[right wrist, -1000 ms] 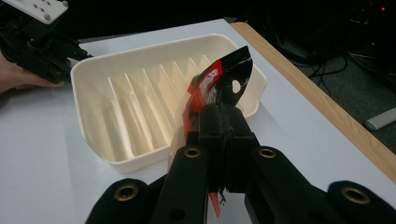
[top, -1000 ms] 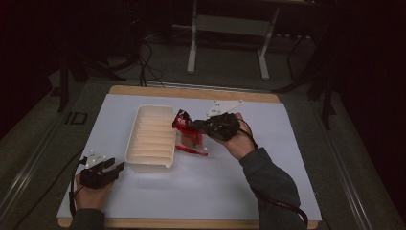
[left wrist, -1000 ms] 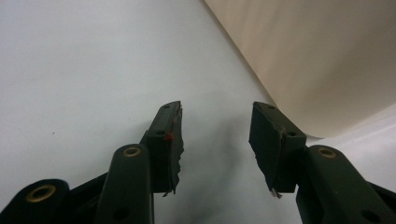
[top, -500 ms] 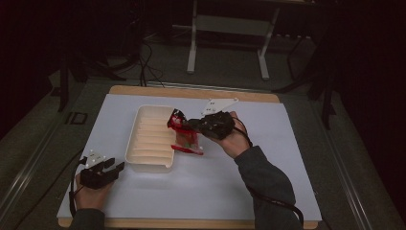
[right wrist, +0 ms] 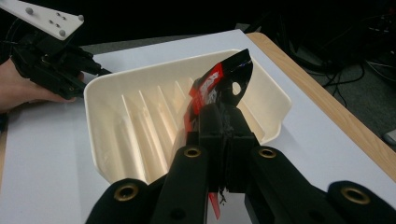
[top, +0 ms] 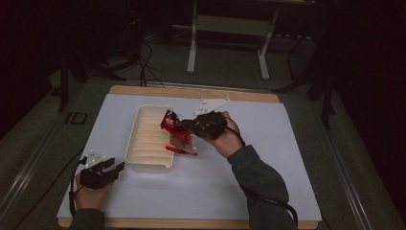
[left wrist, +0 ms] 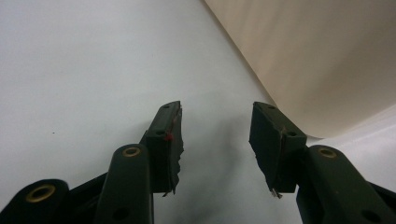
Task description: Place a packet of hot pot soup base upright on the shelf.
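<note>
A red and black foil packet [top: 173,128] hangs from my right gripper [top: 181,127], whose jaws are shut on its upper part. It is held at the right rim of a cream ribbed tray [top: 148,143], its lower end [top: 182,151] trailing beside the tray wall. In the right gripper view the packet [right wrist: 219,84] sticks up past the right gripper [right wrist: 224,122] in front of the tray [right wrist: 140,116]. My left gripper [top: 115,165] rests low at the tray's near left corner. In its own view the left gripper [left wrist: 215,135] stands open with nothing between its fingers, beside the tray wall [left wrist: 317,60].
A white sheet [top: 268,158] covers the wooden table [top: 191,91]. A dark floor with cables and a metal stand [top: 194,43] lies beyond the far edge. The right gripper view shows the left gripper [right wrist: 56,65] and its hand behind the tray.
My right gripper has carried the packet a little to the left, toward the tray's right rim. The left gripper has stayed put.
</note>
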Tool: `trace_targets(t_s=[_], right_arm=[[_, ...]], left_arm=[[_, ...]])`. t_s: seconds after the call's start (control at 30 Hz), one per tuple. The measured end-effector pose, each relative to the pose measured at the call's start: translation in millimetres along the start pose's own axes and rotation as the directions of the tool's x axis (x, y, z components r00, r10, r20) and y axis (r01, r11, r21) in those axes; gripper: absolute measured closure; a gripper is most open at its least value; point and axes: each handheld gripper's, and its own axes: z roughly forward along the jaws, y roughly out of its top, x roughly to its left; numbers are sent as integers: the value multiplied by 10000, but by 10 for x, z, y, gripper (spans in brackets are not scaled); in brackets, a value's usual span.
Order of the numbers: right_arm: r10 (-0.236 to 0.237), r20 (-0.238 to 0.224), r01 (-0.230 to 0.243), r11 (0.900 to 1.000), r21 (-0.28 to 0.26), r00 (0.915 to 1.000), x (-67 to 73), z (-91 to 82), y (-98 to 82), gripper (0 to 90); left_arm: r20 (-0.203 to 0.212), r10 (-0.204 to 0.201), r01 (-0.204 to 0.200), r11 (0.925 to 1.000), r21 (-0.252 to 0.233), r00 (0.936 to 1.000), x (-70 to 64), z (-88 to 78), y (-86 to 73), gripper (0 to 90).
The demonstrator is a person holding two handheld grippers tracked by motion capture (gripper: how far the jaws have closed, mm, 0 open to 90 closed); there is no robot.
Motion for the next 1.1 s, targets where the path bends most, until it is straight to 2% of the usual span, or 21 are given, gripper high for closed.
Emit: trace_targets(t_s=[0.57,1.1], right_arm=[[-22,-123,23,10000,63,9999,35,112,36,887],[-140,-446,138,9999,-45,9989,87,282,90,888]], left_arm=[[8,13,-13,10000,4,10000,0,-2,0,541],[19,8,-8,10000,-4,10000,1,-1,0,541]])
